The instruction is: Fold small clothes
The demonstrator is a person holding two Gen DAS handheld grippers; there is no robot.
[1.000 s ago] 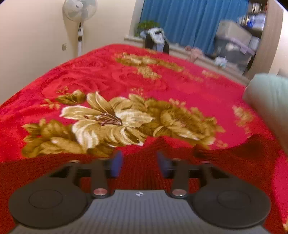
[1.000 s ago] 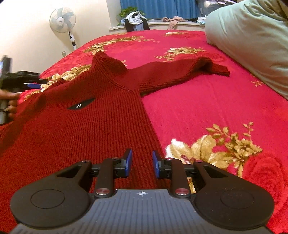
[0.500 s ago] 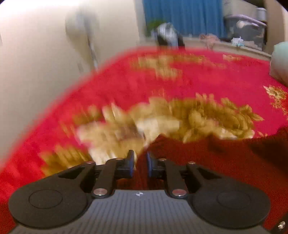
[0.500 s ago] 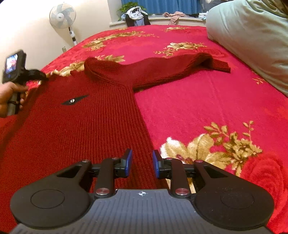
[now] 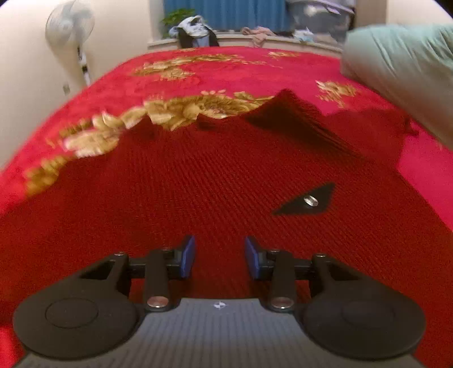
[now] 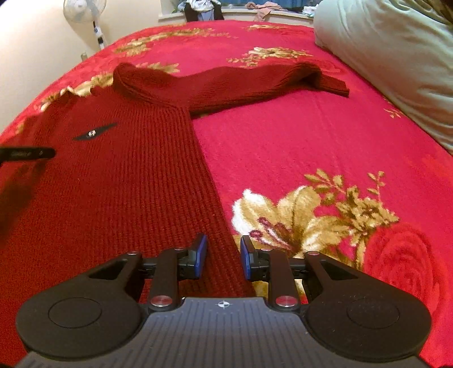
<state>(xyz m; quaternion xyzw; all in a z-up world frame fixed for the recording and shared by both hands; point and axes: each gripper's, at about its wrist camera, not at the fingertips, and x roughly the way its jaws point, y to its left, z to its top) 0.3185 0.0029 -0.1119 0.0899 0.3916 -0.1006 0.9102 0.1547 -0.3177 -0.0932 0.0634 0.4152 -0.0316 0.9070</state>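
Note:
A dark red knit sweater [image 6: 119, 181] lies flat on a red floral blanket [image 6: 311, 147], with its turtleneck collar [image 6: 133, 79] at the far end and one sleeve [image 6: 254, 85] stretched to the right. A black patch with a metal stud [image 5: 308, 201] sits on its chest. My left gripper [image 5: 219, 256] is open and empty, hovering over the sweater body. It shows at the left edge of the right wrist view [image 6: 25, 154]. My right gripper [image 6: 223, 256] is open and empty over the sweater's right side edge.
A pale green pillow [image 6: 396, 62] lies along the right side of the bed. A standing fan [image 5: 70, 31] is by the left wall. Clothes and storage boxes sit on the ledge under the blue curtain [image 5: 226, 14] beyond the bed.
My left gripper has opened and swung right from the sweater's left edge to over its body. The left sleeve is no longer spread out. My right gripper has stayed put.

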